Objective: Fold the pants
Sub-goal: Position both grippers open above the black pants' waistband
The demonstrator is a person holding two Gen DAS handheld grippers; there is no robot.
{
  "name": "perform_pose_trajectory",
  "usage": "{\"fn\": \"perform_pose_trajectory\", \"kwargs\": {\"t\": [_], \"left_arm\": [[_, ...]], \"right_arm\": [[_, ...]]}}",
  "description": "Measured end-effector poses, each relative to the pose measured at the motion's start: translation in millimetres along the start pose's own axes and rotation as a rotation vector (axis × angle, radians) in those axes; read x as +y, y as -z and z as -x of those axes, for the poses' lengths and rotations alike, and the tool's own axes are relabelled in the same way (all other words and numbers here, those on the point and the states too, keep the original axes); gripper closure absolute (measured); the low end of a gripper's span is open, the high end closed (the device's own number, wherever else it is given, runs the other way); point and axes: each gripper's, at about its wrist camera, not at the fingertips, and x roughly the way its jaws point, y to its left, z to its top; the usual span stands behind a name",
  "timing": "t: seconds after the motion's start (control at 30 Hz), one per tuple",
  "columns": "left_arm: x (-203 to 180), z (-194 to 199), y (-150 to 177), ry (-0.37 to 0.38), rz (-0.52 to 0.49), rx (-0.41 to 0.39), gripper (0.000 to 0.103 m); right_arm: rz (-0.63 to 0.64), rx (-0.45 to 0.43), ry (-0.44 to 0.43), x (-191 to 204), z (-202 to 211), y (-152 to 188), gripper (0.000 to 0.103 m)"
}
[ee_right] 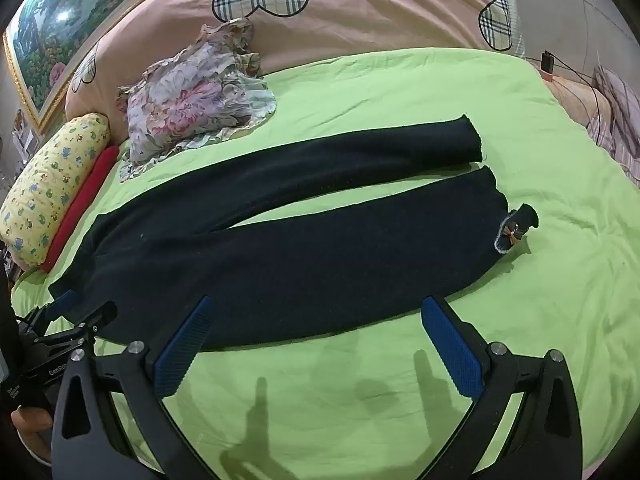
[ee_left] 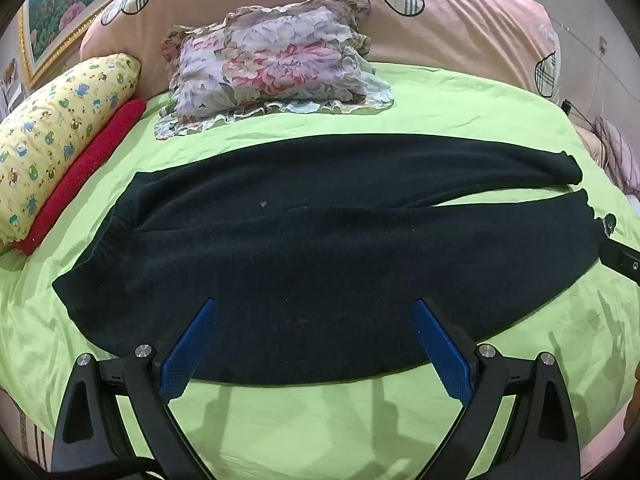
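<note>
Dark navy pants [ee_left: 320,248] lie flat on the green bedsheet [ee_left: 320,420], waistband to the left, both legs stretched to the right and slightly apart. They also show in the right wrist view [ee_right: 280,264], with a small bow trim [ee_right: 514,234] at the near leg's cuff. My left gripper [ee_left: 316,308] is open and empty, hovering over the near edge of the pants. My right gripper [ee_right: 316,304] is open and empty, above the near edge of the near leg. The left gripper also shows at the left of the right wrist view [ee_right: 68,316].
A floral ruffled pillow [ee_left: 272,64] lies behind the pants. A yellow printed pillow [ee_left: 60,136] and a red cushion [ee_left: 88,172] sit at the left. A pink duvet with plaid hearts [ee_left: 440,20] is piled at the back. A cable and charger [ee_right: 548,64] lie at the right.
</note>
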Motion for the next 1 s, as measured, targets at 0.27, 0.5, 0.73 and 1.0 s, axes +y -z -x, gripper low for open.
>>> {"fn": "perform_pose_trajectory", "kwargs": {"t": [0.27,0.5,0.73,1.0], "left_arm": [[1,-2,0,0.0,-0.001,0.002,0.005],[2,-5,1,0.004,0.002,0.008,0.005],[2,-11,0,0.013,0.003,0.021,0.005],[0,-17,1,0.019,0.001,0.033,0.005]], "right_arm": [[0.015,-0.017,0.011,0,0,-1,0.0],[0.024,-0.024,0.013,1,-2,-2,0.0],[-0.001,-0.01,-0.009,-2,-4,1,0.0],[-0.039,-0.008,-0.04,-2,-7,1,0.0]]}}
